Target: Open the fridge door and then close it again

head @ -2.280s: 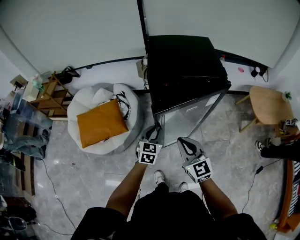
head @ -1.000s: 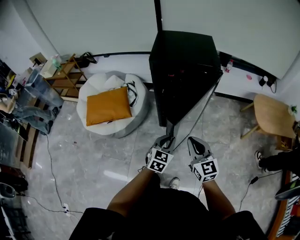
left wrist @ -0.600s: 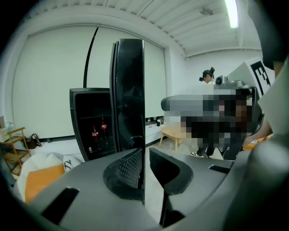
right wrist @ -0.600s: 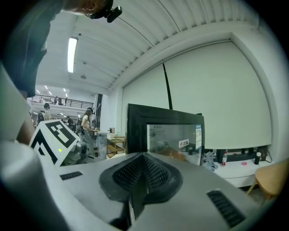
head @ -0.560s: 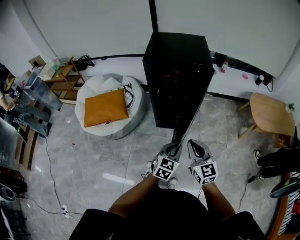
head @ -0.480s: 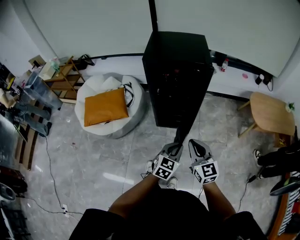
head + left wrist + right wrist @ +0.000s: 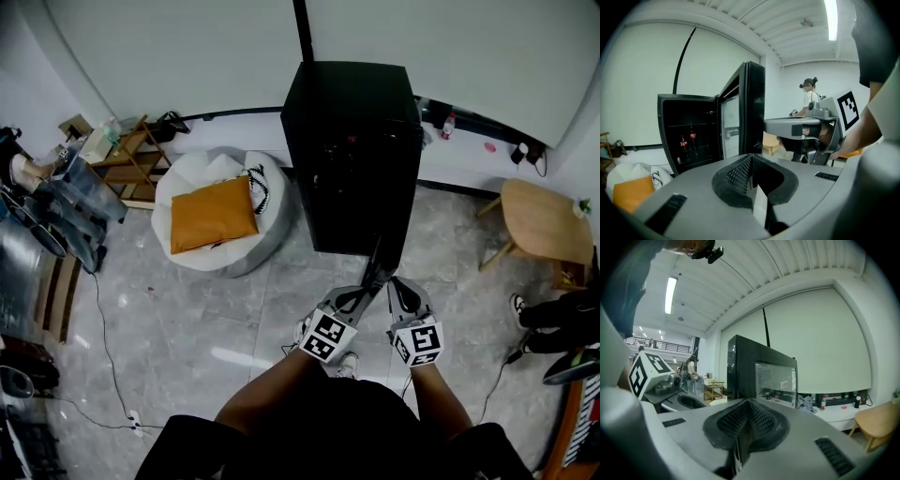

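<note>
The black fridge (image 7: pixel 352 141) stands against the back wall with its glass door (image 7: pixel 386 248) swung wide open, edge-on towards me. In the left gripper view the dark inside (image 7: pixel 670 122) shows bottles (image 7: pixel 686 140) on a shelf, and the door (image 7: pixel 750 108) stands some way ahead. My left gripper (image 7: pixel 354 298) is just left of the door's free edge. Its jaws have just been closing and are shut with nothing between them (image 7: pixel 752 161). My right gripper (image 7: pixel 401 291) hangs on the door's other side, shut and empty (image 7: pixel 749 408), facing the door's glass front (image 7: pixel 773 380).
A white beanbag with an orange cushion (image 7: pixel 211 214) lies left of the fridge. A wooden shelf (image 7: pixel 127 164) is further left and a round wooden stool (image 7: pixel 539 220) is at the right. Cables (image 7: pixel 103 319) run over the tiled floor. A person (image 7: pixel 809 96) stands far off.
The door has swung from partly open to wide open. My left gripper, which was at the door's edge, is now off it and shut. Both grippers have shifted right.
</note>
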A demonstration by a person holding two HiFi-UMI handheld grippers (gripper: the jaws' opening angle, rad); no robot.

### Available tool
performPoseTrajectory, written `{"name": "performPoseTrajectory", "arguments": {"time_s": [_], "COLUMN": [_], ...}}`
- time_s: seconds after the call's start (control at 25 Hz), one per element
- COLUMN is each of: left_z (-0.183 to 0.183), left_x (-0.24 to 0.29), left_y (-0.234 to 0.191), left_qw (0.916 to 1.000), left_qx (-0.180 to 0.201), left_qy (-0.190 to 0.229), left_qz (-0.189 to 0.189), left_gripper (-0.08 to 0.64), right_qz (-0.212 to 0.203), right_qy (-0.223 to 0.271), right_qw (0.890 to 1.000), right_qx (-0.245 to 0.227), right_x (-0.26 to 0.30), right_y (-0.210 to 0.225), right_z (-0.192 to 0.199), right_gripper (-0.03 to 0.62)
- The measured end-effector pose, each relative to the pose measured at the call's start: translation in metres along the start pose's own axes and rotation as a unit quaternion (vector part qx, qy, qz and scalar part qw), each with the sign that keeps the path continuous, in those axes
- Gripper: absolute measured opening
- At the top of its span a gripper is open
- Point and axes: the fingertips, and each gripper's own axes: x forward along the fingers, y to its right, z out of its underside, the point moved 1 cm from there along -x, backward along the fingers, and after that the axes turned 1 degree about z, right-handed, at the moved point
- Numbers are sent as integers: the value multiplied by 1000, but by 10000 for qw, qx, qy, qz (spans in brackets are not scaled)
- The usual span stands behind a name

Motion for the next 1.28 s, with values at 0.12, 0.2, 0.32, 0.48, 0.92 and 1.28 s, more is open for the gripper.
{"name": "performPoseTrajectory", "arguments": {"time_s": [0.12, 0.2, 0.32, 0.48, 0.92, 1.28], "left_z": [-2, -4, -5, -7, -5, 3], "left_x": [-7, -13, -21, -34, -56, -65], "left_y": [-13, -18, -27, -42, -63, -73], "left_qw": [9995, 9989, 9969, 9928, 9880, 9878], "left_qx": [-84, -113, -128, -386, -465, -540], "left_qy": [57, 114, 245, 452, 478, 444], "left_qz": [-292, -451, -737, -1043, -1390, -1390], "left_gripper": [21, 21, 21, 21, 21, 23], "right_qz": [15, 25, 12, -38, -73, -82], "right_qy": [48, 60, 82, 106, 144, 155], "right_qw": [10000, 10000, 10000, 9999, 9998, 9998], "right_qx": [29, 24, 10, -11, 70, 31], "right_x": [-2, -4, -5, -3, 4, 11], "right_y": [2, 2, 2, -1, -4, -12], "right_z": [2, 3, 3, 1, -4, -5], "right_gripper": [18, 18, 18, 18, 18, 18]}}
